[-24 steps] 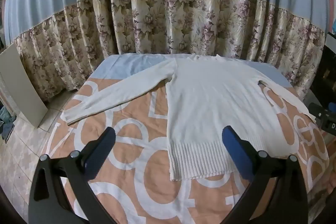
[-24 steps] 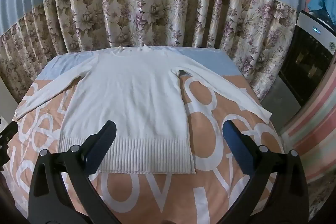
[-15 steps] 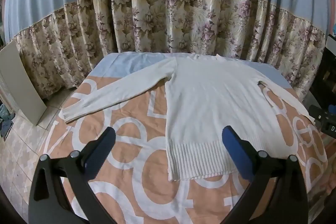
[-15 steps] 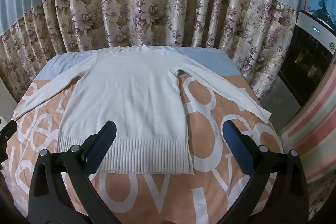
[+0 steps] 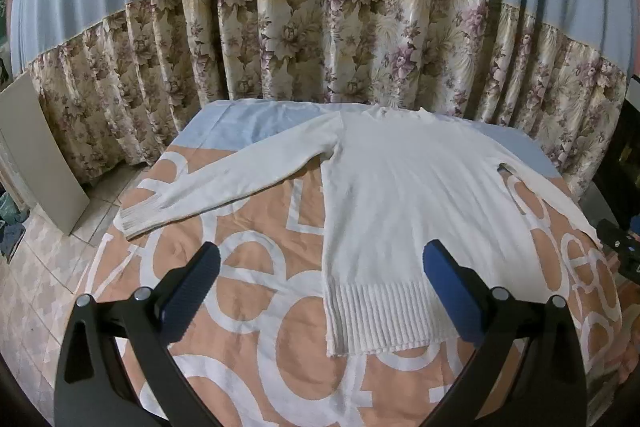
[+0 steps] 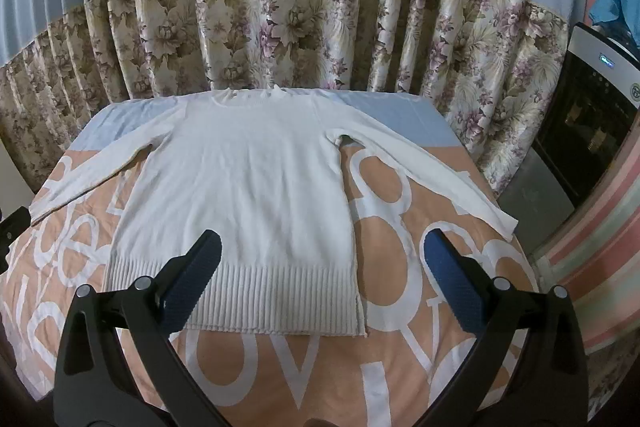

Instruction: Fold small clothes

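Very little has changed over the last second — the white sweater point(image 6: 248, 187) lies just as it did, flat and face up on the bed point(image 6: 400, 367), collar at the far end by the floral curtain point(image 6: 280, 27), ribbed hem point(image 6: 260, 299) at the near end. What has shifted is your view: in both wrist cameras the hem and cuffs sit slightly differently in frame than they did a moment earlier, so both of your hands have drifted a little, without committing to anything.

Your left gripper point(image 5: 320, 287) hangs above the near left part of the bed, jaws spread wide and holding nothing; the hem's left corner shows between them. Your right gripper point(image 6: 320, 283) is likewise wide open and empty, framing the hem's right corner.

The left sleeve point(image 5: 232, 183) runs out at a slant to the left edge of the bed, its cuff near that edge. The right sleeve point(image 6: 432, 171) slants out to the right edge in the same way.

For the task, that means no fold has begun — the garment is spread and ready, and you look to be lining up. A sensible first grasp would be a cuff or a hem corner, though which you intend is not clear from here.
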`<control>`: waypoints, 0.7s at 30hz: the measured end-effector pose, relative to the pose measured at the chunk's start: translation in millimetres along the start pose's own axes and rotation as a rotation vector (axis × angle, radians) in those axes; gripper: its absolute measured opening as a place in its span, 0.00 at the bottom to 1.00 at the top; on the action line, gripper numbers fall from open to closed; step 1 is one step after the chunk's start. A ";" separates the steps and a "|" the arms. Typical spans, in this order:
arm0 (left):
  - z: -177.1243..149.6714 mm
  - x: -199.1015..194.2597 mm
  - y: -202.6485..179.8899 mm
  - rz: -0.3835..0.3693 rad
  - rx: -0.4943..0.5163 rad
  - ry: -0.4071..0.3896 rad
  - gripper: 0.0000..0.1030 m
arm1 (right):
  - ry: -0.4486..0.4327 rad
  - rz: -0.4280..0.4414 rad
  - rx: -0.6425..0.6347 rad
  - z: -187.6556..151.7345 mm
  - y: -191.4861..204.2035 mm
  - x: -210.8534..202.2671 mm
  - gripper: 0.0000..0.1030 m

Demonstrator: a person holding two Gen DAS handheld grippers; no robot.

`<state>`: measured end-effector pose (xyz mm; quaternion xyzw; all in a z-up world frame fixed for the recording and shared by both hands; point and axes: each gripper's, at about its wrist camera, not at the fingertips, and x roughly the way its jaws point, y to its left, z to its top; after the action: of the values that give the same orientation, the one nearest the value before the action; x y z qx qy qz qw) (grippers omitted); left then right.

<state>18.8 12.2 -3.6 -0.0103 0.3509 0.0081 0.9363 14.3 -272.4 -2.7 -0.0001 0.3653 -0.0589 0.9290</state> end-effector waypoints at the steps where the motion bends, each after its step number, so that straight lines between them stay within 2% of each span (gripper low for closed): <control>1: 0.3 0.8 0.0 -0.002 -0.003 0.002 0.98 | -0.002 -0.001 0.002 0.1 -0.8 0.0 0.97; 11: 12.6 6.4 -0.5 -0.005 0.019 -0.001 0.98 | -0.019 0.016 0.023 15.0 -14.1 -4.9 0.97; 21: 19.4 8.5 4.7 -0.007 0.013 0.009 0.98 | -0.015 0.023 0.033 15.2 -9.7 1.0 0.97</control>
<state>37.8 17.5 5.4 -0.0054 0.3551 0.0025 0.9348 24.3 -282.8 8.2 0.0189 0.3570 -0.0540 0.9323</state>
